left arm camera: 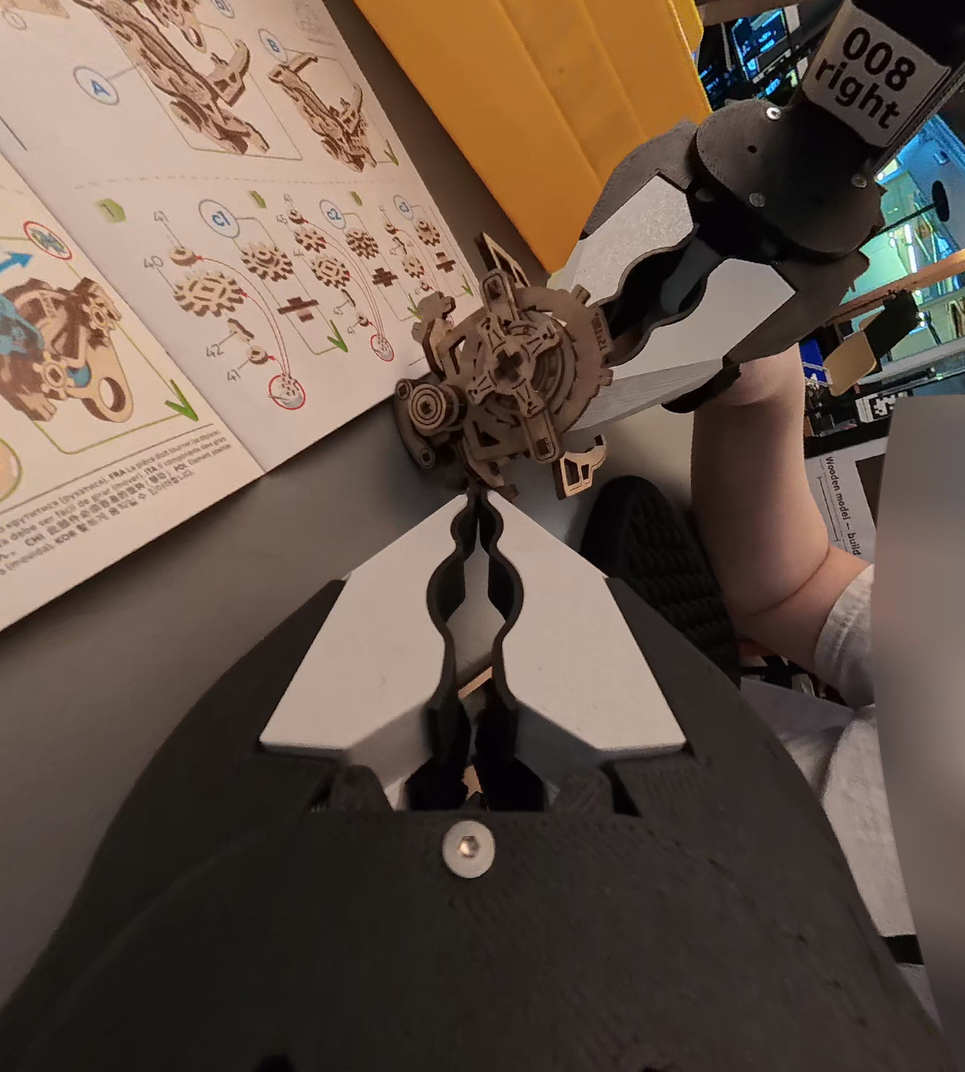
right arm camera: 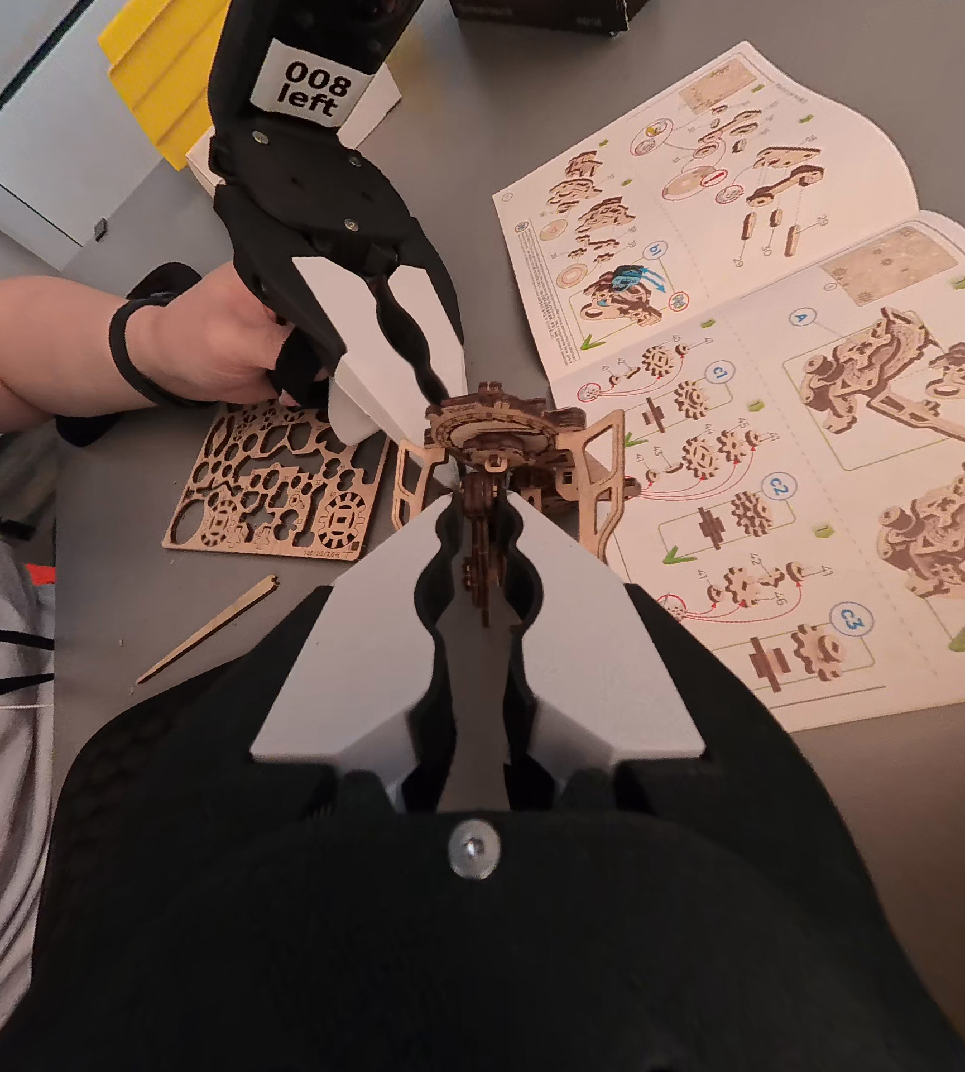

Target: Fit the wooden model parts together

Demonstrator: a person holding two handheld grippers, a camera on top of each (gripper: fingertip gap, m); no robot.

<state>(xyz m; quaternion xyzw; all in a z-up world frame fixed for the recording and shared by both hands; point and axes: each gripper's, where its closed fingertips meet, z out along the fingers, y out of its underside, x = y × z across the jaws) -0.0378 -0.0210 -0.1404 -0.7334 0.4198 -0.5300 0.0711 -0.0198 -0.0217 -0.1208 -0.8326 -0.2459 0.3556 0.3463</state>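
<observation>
A half-built wooden model [left arm camera: 503,371] with gears, a toothed ring and open side frames is held just above the grey table between both grippers. My left gripper [left arm camera: 477,502] is shut on a thin lower part of it; in the right wrist view it [right arm camera: 439,406] comes in from the upper left and meets the edge of the model [right arm camera: 491,432]. My right gripper [right arm camera: 483,499] is shut on a dark, toothed part seen edge-on between its fingers. In the left wrist view the right gripper [left arm camera: 604,342] grips the ring's rim from the upper right.
An open instruction booklet [right arm camera: 787,406] lies to the right, and also shows in the left wrist view [left arm camera: 149,261]. A punched-out wooden parts sheet [right arm camera: 271,481] and a pointed wooden stick [right arm camera: 207,629] lie to the left. A yellow bin [left arm camera: 555,116] stands behind. A person's arm [right arm camera: 62,348] rests on the table.
</observation>
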